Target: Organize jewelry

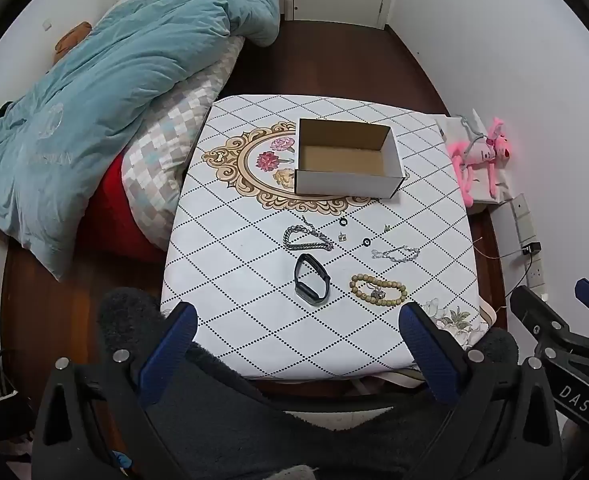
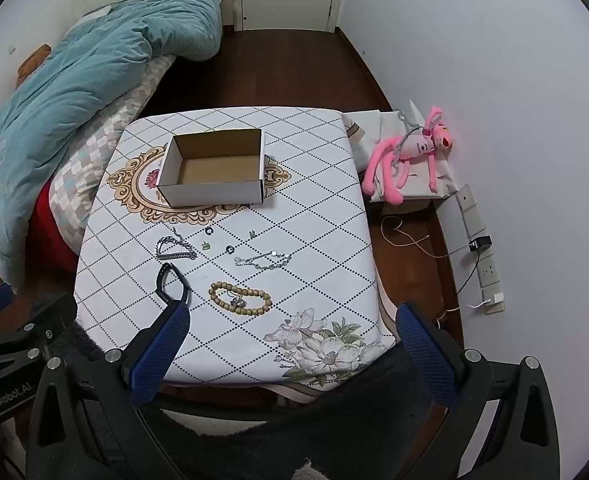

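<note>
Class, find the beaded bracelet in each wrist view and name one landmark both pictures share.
Left wrist view: beaded bracelet lies right of centre, beside the black band.
Right wrist view: beaded bracelet lies left of centre.
Shared landmark: the open cardboard box.

The left gripper [image 1: 298, 320] is held up high and tipped steeply down. Its two blue fingers [image 1: 174, 344] are spread wide apart, and nothing is gripped between them. The right gripper [image 2: 290, 320] is held the same way just beside it, tipped steeply down, with its blue fingers [image 2: 422, 344] spread wide and nothing gripped.
</note>
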The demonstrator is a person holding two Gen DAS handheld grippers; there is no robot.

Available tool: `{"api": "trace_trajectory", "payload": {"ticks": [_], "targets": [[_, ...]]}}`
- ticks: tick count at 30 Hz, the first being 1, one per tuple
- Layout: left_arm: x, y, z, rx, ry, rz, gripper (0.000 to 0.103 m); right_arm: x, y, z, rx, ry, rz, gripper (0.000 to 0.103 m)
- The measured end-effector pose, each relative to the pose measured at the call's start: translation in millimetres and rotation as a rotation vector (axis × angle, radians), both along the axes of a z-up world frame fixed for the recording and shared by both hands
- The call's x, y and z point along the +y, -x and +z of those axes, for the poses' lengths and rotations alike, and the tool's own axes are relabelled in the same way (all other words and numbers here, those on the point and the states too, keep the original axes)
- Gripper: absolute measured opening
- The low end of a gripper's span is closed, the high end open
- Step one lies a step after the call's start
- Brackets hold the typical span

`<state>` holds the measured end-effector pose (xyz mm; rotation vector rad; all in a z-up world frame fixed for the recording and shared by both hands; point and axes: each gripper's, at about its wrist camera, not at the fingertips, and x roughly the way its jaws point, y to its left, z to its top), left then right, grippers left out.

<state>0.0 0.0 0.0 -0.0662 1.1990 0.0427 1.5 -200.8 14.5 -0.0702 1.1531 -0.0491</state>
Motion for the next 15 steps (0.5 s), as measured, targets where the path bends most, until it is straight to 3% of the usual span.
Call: {"api": "trace_trajectory", "payload": {"ticks": [15], "targets": [[3.0, 2.0, 13.2, -0.004, 0.006, 0.009, 0.103, 2.2, 3.6, 10.5, 0.020, -0.031, -0.004, 0.103]]}}
